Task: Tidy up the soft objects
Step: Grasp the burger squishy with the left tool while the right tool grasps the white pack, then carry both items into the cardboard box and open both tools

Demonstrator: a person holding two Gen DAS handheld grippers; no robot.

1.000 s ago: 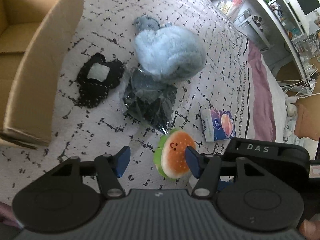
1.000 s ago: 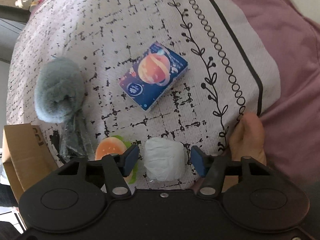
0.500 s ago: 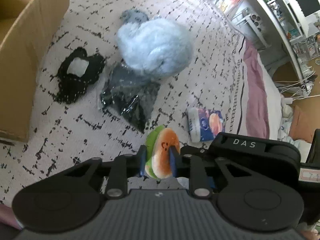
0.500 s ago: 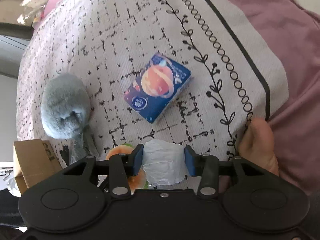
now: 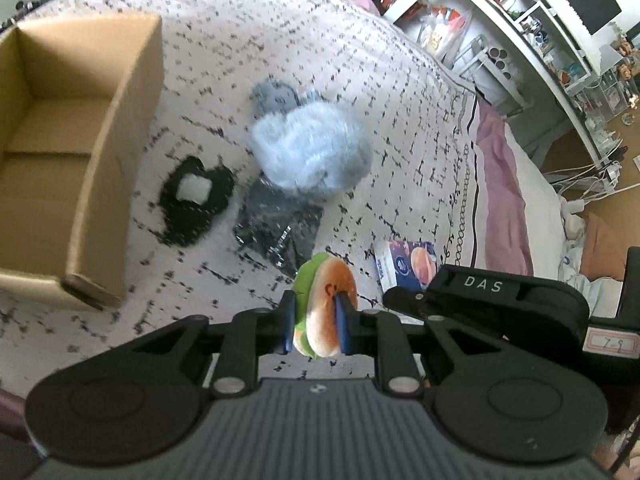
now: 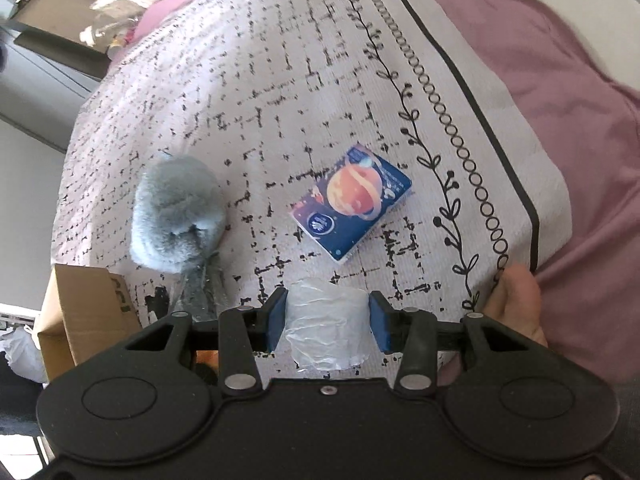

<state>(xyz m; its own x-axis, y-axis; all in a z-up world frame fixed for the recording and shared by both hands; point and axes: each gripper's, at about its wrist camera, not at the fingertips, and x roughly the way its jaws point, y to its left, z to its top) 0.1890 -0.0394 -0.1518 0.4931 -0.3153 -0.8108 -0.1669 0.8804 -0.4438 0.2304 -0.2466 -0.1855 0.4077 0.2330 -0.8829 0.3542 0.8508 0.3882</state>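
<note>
With both picks made together, the left gripper [image 5: 314,322] has its jaws squeezed tight on the burger plush [image 5: 326,304], lifted off the bed [image 5: 248,40]; the right gripper [image 6: 326,322] pinches the white wrapped bundle [image 6: 326,328] at moderate width. The cardboard box [image 5: 116,148], at ten o'clock, probably receives both.

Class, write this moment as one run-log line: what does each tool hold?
left tool: shut on burger plush | right tool: shut on white wrapped bundle | cardboard box: open, nothing visible inside
</note>
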